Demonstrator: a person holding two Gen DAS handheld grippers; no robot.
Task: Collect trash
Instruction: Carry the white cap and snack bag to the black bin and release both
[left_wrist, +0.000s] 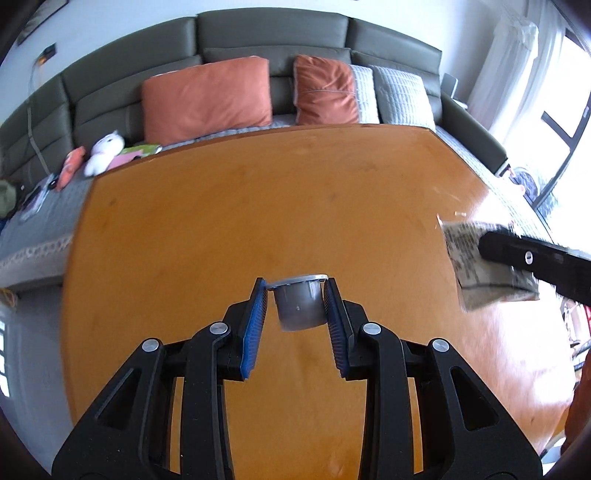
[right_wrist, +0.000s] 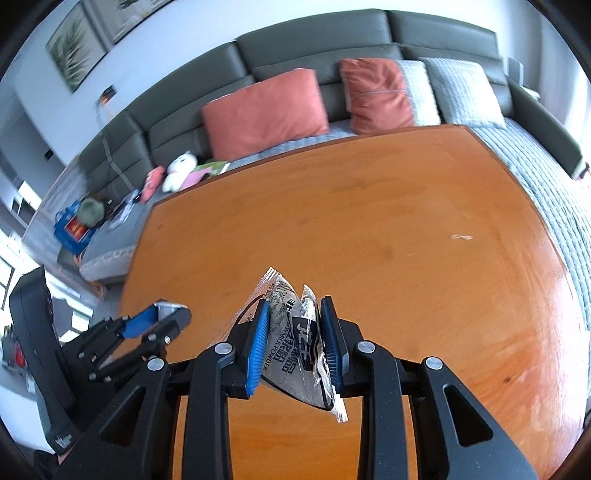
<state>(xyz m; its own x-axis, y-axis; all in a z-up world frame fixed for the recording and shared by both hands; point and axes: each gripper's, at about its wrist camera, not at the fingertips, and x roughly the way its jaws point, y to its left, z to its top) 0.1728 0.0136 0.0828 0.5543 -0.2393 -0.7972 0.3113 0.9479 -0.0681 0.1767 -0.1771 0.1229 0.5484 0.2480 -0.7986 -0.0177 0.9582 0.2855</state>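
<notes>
My left gripper (left_wrist: 295, 286) is shut on a small grey plastic cup (left_wrist: 300, 306) with a clear rim, held above the orange wooden table (left_wrist: 258, 206). My right gripper (right_wrist: 293, 306) is shut on a crumpled silver soy milk powder packet (right_wrist: 295, 343) with black print, also held above the table (right_wrist: 369, 221). In the left wrist view the packet (left_wrist: 476, 266) and one black finger of the right gripper show at the right edge. In the right wrist view the left gripper (right_wrist: 162, 317) shows at the lower left with the cup barely visible between its blue pads.
A thin clear scrap (right_wrist: 461, 237) lies on the table toward its right side. Behind the table stands a dark green sofa (left_wrist: 273, 33) with orange cushions (left_wrist: 207, 98), grey cushions and a white plush toy (left_wrist: 105, 151). A bright window (left_wrist: 569, 122) is at the right.
</notes>
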